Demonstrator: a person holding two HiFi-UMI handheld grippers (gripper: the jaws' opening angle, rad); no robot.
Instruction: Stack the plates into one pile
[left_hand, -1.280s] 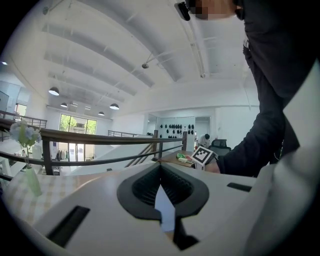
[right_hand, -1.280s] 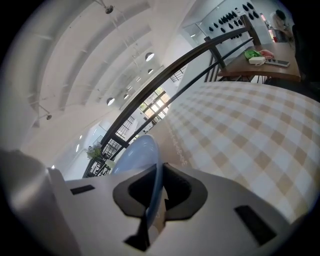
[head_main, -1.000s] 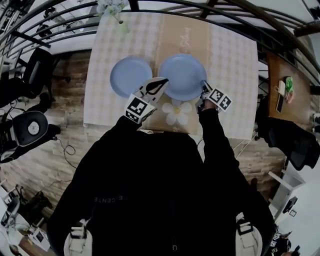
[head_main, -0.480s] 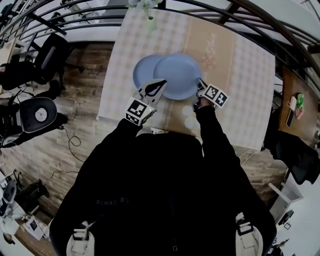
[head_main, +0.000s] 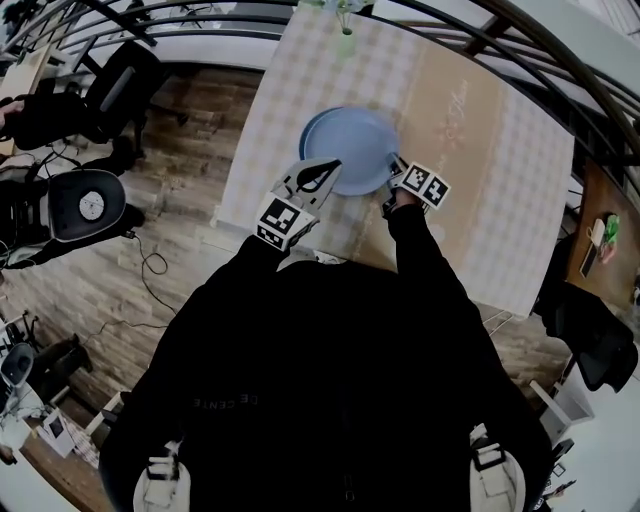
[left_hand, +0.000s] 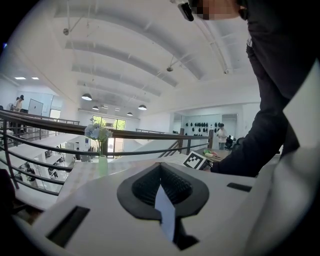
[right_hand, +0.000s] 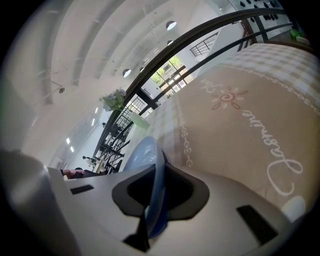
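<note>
Plate (head_main: 356, 143) | over second plate (head_main: 305, 140) | left tool (head_main: 327, 166), right tool (head_main: 394, 170) pinch its rim | tablecloth (head_main: 500, 170) script illegible

Vase of flowers (head_main: 345, 38) at the table's (head_main: 290, 90) far edge. Beige runner (head_main: 440, 110) along the middle. Office chair (head_main: 88, 206) on the floor, left.

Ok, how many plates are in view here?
2. One blue plate is held by the right gripper; the other plate lies almost hidden beneath it, only its left rim showing.
</note>
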